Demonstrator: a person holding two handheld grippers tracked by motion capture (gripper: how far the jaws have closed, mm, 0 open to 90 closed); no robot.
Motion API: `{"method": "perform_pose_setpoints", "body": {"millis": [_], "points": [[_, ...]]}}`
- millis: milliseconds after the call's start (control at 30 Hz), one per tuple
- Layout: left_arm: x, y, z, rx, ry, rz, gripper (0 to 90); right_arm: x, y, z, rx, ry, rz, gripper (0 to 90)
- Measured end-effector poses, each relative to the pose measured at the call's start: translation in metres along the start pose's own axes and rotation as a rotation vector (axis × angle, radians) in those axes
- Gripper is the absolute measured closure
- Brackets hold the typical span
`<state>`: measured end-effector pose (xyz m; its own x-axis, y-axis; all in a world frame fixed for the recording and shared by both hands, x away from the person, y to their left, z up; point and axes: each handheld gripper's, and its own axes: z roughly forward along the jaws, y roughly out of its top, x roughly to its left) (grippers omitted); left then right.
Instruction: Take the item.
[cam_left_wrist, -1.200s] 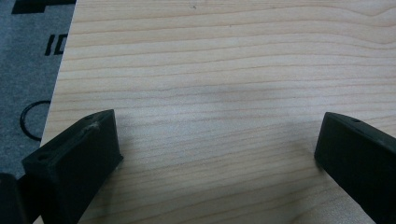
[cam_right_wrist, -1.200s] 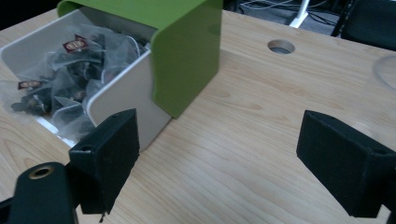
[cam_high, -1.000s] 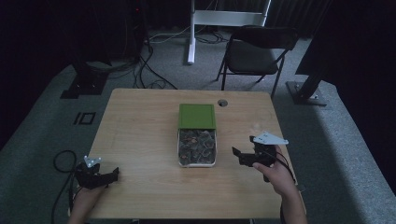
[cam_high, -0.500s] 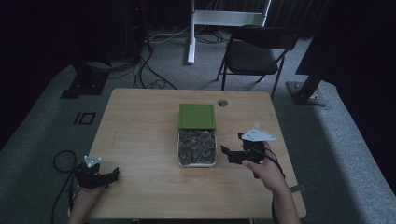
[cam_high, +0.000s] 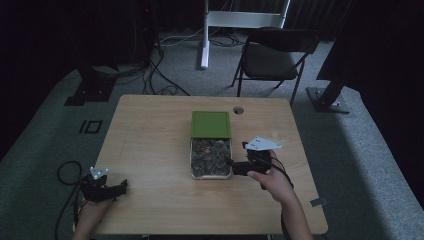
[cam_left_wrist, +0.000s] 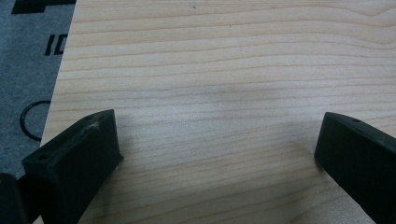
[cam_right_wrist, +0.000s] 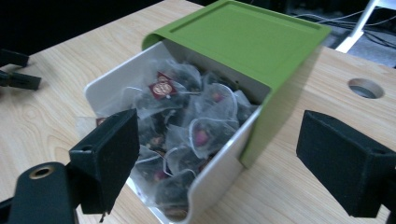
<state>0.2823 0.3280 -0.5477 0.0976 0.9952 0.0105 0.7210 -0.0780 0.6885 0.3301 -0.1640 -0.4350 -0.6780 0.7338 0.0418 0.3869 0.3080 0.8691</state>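
White plastic forms the tray (cam_right_wrist: 224, 172) that holds a heap of gauzy tea bags (cam_right_wrist: 187, 126), and a green lid (cam_right_wrist: 243, 37) covers its far half like a sleeve slid partway back. The box sits near the middle of the table (cam_high: 150, 135), a little toward the right edge, with its open end facing the person's side.

The right gripper (cam_high: 235, 167) hovers just beside the tray's near right corner, jaws spread wide and holding nothing; in the right gripper view they frame the open end of the tray. The work in hand looks like reaching in for one tea bag. To do it well, the jaws should probably narrow first, come down over a single bag lying on top, such as the one with the red tag (cam_right_wrist: 161, 87), and pinch its loose mesh rather than the tray wall.

The left gripper (cam_high: 117, 189) rests at the near left corner of the table, also spread and empty.
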Motion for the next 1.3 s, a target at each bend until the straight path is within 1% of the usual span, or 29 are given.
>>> {"method": "perform_pose_setpoints", "body": {"millis": [167,333,467,767,1000,1167,1300], "points": [[0.0,0.0,0.0,0.0,0.0,0.0,0.5,0.006,0.003,0.008,0.005,0.016,-0.009,13.4],[0.0,0.0,0.0,-0.001,0.0,-0.001,0.5,0.014,0.007,0.016,0.004,0.042,-0.009,13.4],[0.0,0.0,0.0,-0.001,0.0,-0.002,0.5,0.02,0.01,0.023,0.001,0.059,-0.019,13.6],[0.0,0.0,0.0,0.0,0.0,0.0,0.5,0.032,0.014,0.038,0.008,0.078,-0.027,14.1],[0.0,0.0,0.0,0.0,0.0,0.001,0.5,0.04,0.014,0.049,0.012,0.073,-0.021,14.3],[0.0,0.0,0.0,0.0,0.0,0.0,0.5,0.046,0.014,0.058,0.02,0.044,-0.037,15.2],[0.0,0.0,0.0,0.0,0.0,0.0,0.5,0.051,0.015,0.062,0.0,0.014,-0.029,18.6]]}}
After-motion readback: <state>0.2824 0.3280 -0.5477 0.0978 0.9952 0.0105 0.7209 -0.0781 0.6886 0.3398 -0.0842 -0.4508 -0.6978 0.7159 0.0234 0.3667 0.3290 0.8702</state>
